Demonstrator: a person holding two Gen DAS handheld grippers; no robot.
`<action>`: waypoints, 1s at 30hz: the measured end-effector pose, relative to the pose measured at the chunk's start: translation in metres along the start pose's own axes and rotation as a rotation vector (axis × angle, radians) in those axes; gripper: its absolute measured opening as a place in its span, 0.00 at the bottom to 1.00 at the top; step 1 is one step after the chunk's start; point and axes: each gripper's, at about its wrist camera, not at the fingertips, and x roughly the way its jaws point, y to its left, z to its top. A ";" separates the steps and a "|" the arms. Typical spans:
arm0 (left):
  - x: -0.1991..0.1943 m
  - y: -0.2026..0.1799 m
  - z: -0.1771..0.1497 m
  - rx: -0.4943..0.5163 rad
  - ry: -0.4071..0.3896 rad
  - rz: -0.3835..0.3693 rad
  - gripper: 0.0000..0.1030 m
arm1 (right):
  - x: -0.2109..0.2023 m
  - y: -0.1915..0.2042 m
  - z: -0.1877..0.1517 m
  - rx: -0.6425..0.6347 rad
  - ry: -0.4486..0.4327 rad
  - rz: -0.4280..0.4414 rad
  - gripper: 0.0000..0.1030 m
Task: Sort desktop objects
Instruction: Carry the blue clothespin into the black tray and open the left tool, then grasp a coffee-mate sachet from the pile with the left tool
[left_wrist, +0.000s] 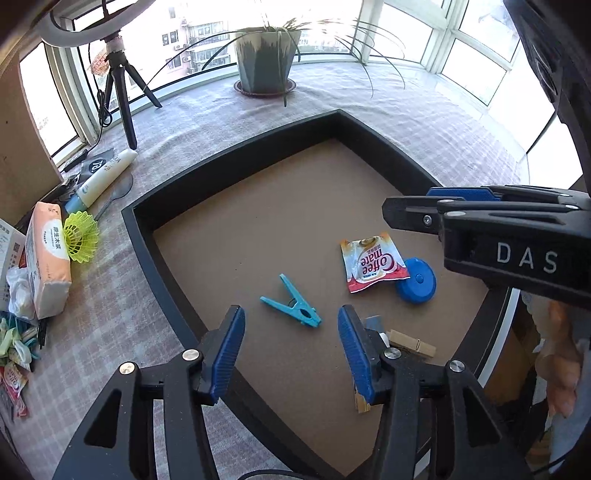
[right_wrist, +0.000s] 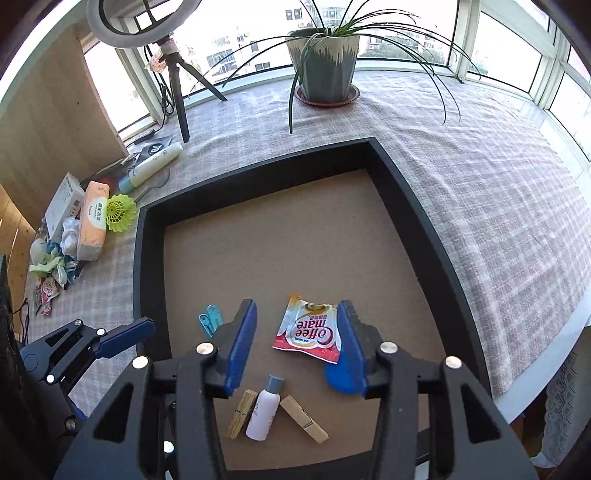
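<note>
1. My left gripper (left_wrist: 291, 347) hangs with its blue pads wide apart and nothing between them, just above the near-left part of the shallow black-rimmed tray with a brown board floor (left_wrist: 236, 155).
2. The turquoise plastic clothes peg (left_wrist: 291, 301) lies flat on the tray floor directly ahead of that gripper, just beyond the pad tips and roughly centred on the gap. I judge it the left tool's likely next pick.
3. In the left view the peg's long axis runs diagonally, from upper left to lower right. Its two splayed handle arms point up and left, away from me; its closed clamping end points down and right, toward the right pad.
4. That diagonal sits oblique to the line between my pads, so I judge a small wrist roll would help before closing across the peg's narrow body.
5. My right gripper (right_wrist: 295, 347) is also spread open and empty, above the tray's near-right part. The red-and-white Coffee-mate sachet (right_wrist: 308, 334) lies flat just ahead, between its pads, overlapping a round blue plastic disc (right_wrist: 341, 376).
6. From the right view the peg (right_wrist: 210, 323) is off to the left, partly hidden behind the left pad, so the left tool is nearer.
</note>
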 end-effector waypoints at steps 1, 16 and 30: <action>-0.002 0.006 -0.001 -0.013 -0.003 0.008 0.49 | 0.000 0.005 0.001 -0.009 0.000 0.005 0.43; -0.055 0.165 -0.085 -0.361 -0.013 0.209 0.47 | 0.016 0.149 0.022 -0.241 0.017 0.167 0.43; -0.110 0.311 -0.197 -0.777 -0.021 0.343 0.42 | 0.032 0.347 0.018 -0.562 0.095 0.373 0.43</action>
